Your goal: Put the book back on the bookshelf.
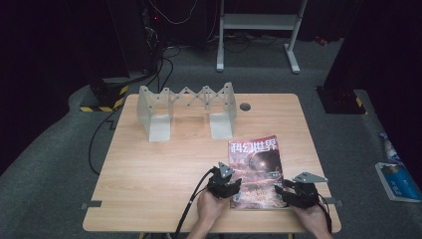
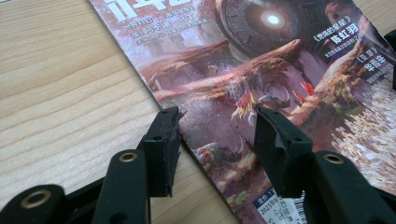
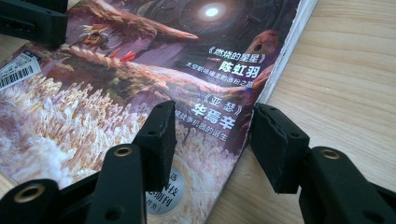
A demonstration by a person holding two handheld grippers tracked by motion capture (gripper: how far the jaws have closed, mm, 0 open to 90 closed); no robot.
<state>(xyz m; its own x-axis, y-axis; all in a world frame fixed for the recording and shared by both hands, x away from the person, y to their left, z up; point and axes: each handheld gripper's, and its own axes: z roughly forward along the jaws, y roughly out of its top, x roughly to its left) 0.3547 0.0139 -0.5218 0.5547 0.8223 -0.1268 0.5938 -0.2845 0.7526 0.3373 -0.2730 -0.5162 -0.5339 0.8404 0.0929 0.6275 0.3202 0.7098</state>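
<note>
A magazine [image 1: 256, 167] with a dark reddish sci-fi cover and white Chinese title lies flat at the front right of the wooden table [image 1: 164, 164]. My left gripper [image 1: 230, 185] is at the magazine's lower left corner. In the left gripper view it [image 2: 217, 135] is open, straddling the cover's left edge [image 2: 261, 60], one jaw over bare wood, the other over the cover. My right gripper [image 1: 284, 191] is at the lower right corner. In the right gripper view it [image 3: 212, 135] is open across the magazine's right edge [image 3: 140, 70], and nothing is pinched.
A grey folding rack [image 1: 186, 107] with scissor links stands at the back of the table, beside a round cable hole [image 1: 245, 106]. A metal stand frame [image 1: 259, 30] and a blue-white object [image 1: 398, 179] are on the floor. Bare wood lies left of the magazine.
</note>
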